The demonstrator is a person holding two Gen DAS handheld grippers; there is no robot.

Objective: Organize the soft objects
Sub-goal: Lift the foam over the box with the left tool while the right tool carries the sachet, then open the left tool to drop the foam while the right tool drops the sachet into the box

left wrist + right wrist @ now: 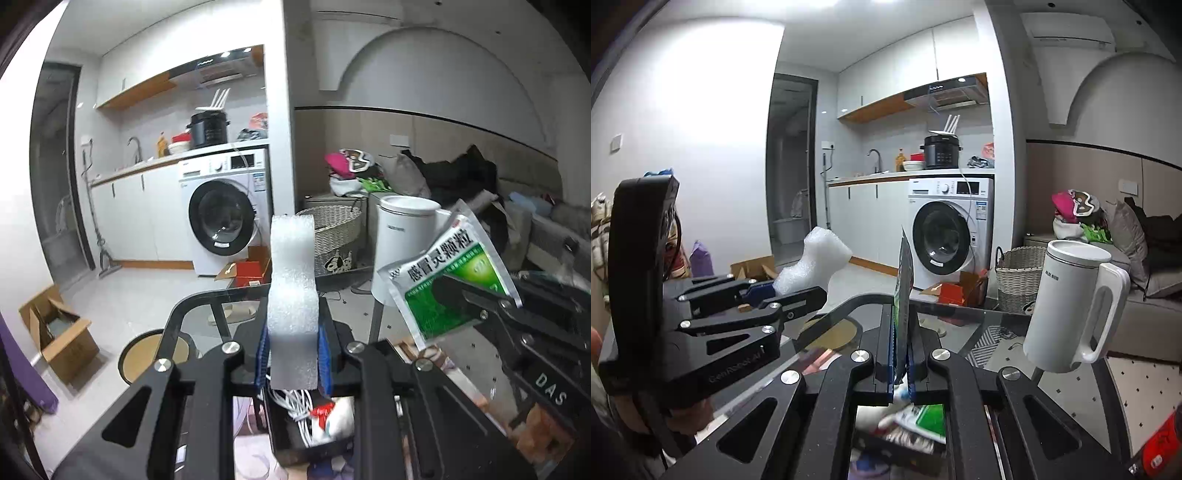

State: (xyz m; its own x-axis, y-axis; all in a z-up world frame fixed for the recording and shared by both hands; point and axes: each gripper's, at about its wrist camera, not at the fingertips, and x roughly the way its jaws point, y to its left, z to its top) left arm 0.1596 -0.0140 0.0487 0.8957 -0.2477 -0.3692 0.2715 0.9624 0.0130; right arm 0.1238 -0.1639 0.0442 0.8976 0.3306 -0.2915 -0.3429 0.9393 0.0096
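My left gripper (291,350) is shut on a white foam piece (292,295), held upright above a black box (310,439) holding white cable and soft items. The foam also shows in the right wrist view (812,262), with the left gripper (768,291) at the left. My right gripper (902,358) is shut on a green and silver medicine sachet (904,291), seen edge-on. In the left wrist view the sachet (450,280) faces me at the right, pinched by the right gripper (458,291). Both are held above a glass table (960,325).
A white electric kettle (1075,306) stands on the table at the right. Beyond are a wicker basket (1019,273), a washing machine (949,232), a red box (956,291) and cardboard boxes (59,328) on the floor. A sofa piled with clothes (461,177) is at the right.
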